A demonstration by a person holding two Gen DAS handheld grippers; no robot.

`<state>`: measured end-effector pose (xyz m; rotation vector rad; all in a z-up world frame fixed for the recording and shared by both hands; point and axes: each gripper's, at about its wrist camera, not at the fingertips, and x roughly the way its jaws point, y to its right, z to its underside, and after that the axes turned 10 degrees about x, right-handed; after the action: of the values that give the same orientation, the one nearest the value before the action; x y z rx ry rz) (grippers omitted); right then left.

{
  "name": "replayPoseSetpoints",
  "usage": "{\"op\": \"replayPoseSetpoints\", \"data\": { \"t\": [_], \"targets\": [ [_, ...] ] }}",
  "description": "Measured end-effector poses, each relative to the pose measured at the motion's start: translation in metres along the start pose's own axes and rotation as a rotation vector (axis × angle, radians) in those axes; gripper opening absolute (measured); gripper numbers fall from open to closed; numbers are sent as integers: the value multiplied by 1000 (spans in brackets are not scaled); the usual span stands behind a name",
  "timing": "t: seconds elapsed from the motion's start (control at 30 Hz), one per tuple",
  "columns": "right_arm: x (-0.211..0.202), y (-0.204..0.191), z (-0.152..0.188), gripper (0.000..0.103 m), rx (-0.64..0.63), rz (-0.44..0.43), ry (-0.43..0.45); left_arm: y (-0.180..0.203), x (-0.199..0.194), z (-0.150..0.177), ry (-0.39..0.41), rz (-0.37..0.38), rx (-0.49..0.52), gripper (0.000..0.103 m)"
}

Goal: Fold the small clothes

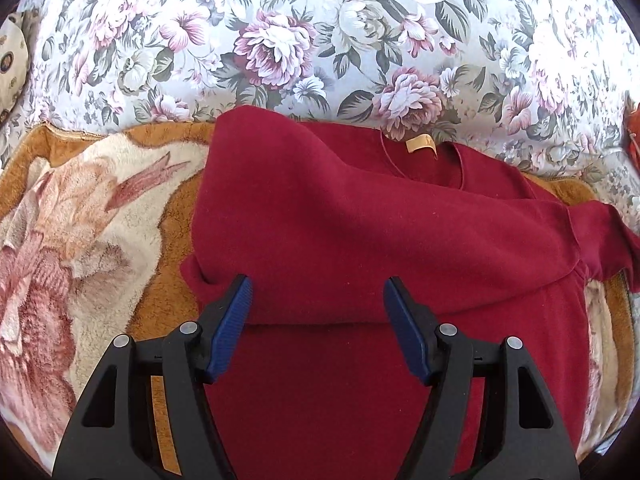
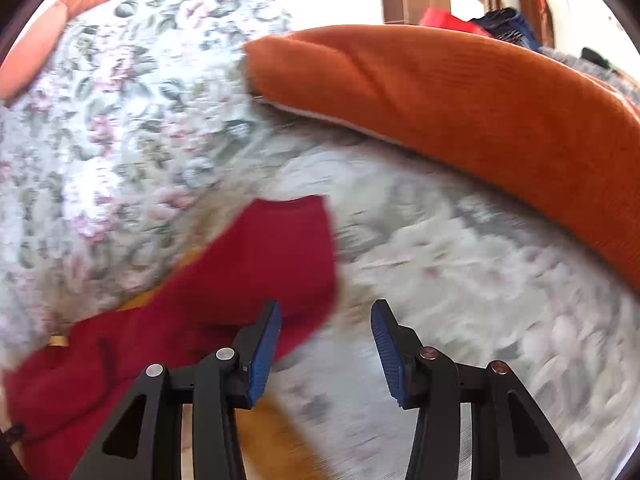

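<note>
Left wrist view: dark red soft knit sweater [image 1: 360, 216], one side folded over, tan neck label [image 1: 419, 145] showing, lying on plush orange-and-cream floral blanket [image 1: 80, 220]; left gripper [image 1: 318, 300] released above its folded edge, grasping nothing

Right wrist view, blurred: right gripper [image 2: 326, 328] released, empty; sweater sleeve beside its left finger; ribbed orange cushion [image 2: 460, 112] beyond

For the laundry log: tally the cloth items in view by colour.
Dark red: 1, the shirt
Floral print: 1, the cover
Orange: 1, the cushion
Tan and cream: 1, the plush blanket
Total: 4
Things at the far edges are too blurred to count.
</note>
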<state>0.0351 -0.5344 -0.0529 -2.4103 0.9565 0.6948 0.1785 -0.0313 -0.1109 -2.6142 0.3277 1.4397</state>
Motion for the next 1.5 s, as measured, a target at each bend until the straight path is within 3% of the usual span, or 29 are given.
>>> {"op": "replayPoseSetpoints", "data": {
  "t": [0.17,0.3,0.37,0.4,0.5,0.6,0.83,0.93,1.03,1.1,1.13,1.2,1.23,1.43,1.5],
  "targets": [
    [13,-2,-12,45,-73,2,39,4,2,0,-6,4,4,68],
    [27,-14,-11,45,-79,-81,3,6,2,0,-9,4,10,68],
    [35,-22,-7,15,-120,-87,-18,4,1,0,-12,3,10,68],
    [39,-24,-6,11,-121,-98,-34,3,0,0,-10,4,8,68],
    [31,-20,-9,10,-34,-245,-98,-5,-8,0,6,4,-2,68],
    [-6,-30,-16,10,23,-405,-93,-17,-17,-4,23,3,-25,68],
    [-98,-140,-16,5,-89,-758,-38,-54,-46,-18,91,16,-110,68],
    [-114,-205,16,4,-184,-840,-60,-71,-52,-18,98,8,-146,68],
    [-109,-253,58,4,-240,-883,-154,-78,-53,-15,88,0,-148,68],
    [-103,-258,75,4,-252,-851,-157,-80,-52,-12,86,0,-138,68],
    [-97,-258,81,8,-281,-792,-141,-80,-51,-11,85,-2,-135,68],
    [-79,-262,90,32,-377,-682,-129,-81,-47,-11,76,2,-142,68],
    [-70,-260,93,53,-419,-651,-132,-80,-44,-11,71,13,-149,68],
    [10,-269,133,54,-729,-448,-181,-74,-37,-9,54,17,-116,68],
    [31,-273,144,54,-814,-371,-154,-77,-35,-10,51,6,-115,68]
  ]
}}
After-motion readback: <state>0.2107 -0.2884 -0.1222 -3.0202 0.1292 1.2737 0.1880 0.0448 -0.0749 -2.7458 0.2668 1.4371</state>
